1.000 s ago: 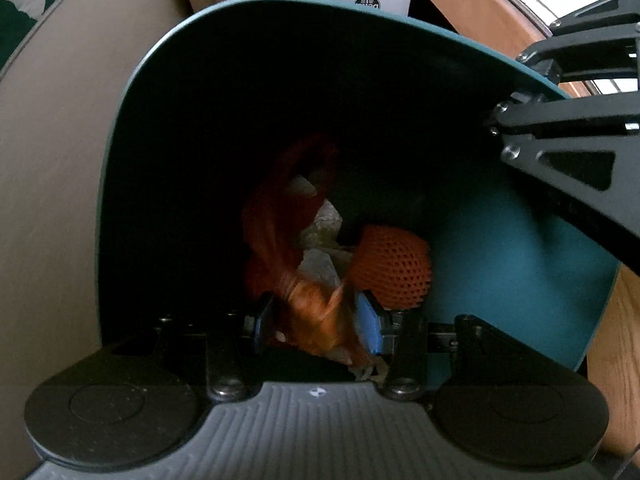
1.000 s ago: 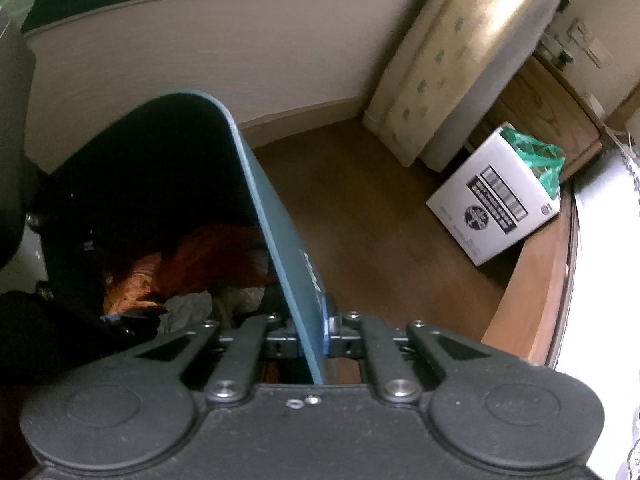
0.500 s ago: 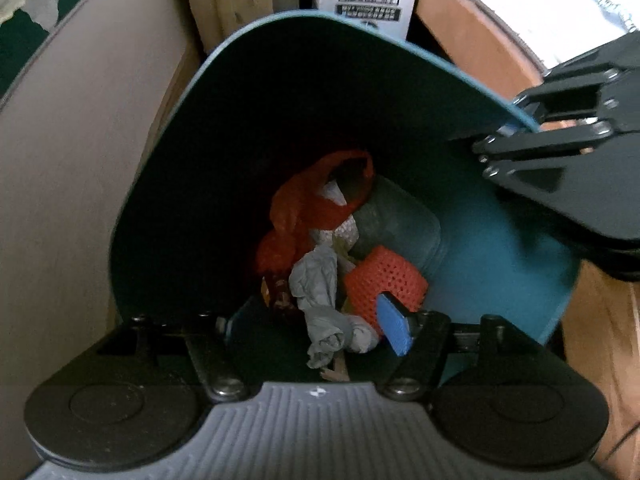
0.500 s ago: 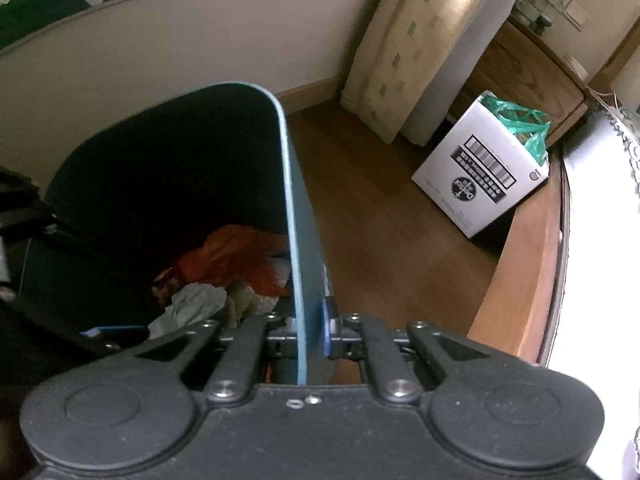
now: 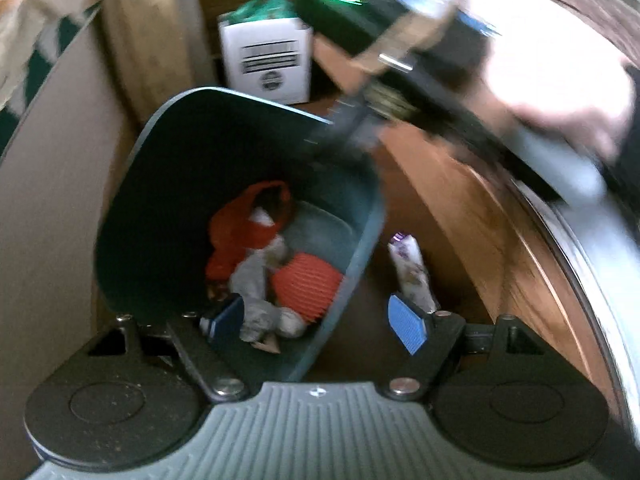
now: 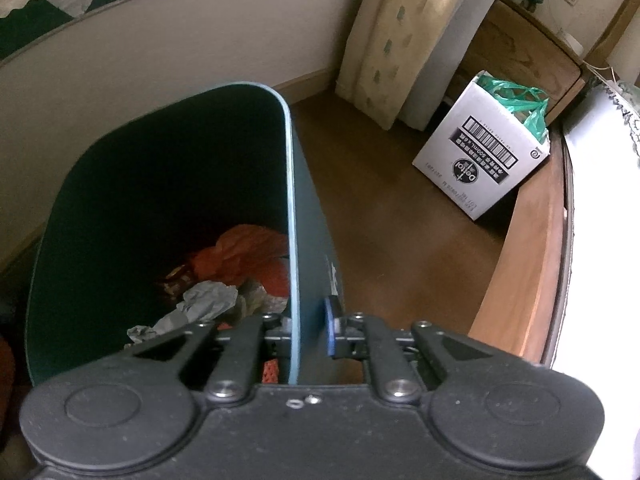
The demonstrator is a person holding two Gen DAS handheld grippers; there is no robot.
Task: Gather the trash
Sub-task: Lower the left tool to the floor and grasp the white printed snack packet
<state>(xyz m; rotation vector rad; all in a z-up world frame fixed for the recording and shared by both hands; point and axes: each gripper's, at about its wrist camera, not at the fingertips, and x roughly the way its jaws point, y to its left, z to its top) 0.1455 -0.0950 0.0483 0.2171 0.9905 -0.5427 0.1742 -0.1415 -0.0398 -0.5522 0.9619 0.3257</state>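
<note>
Bin (image 6: pixel 294 184) stands on wood floor (image 6: pixel 384 216) beside wall (image 6: pixel 168 52).

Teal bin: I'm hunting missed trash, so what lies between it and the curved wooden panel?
A purple-and-white wrapper lies on the floor there, just outside the bin; the left wrist view shows it.

At your one o'clock a white cardboard box (image 6: pixel 486 152) with a barcode label stands on the brown wood floor (image 6: pixel 384 232), a green plastic bag (image 6: pixel 516 98) poking out of its top. At twelve, a pale patterned curtain (image 6: pixel 404 40) hangs to the floor. A beige wall (image 6: pixel 160 52) curves from nine to eleven.
</note>
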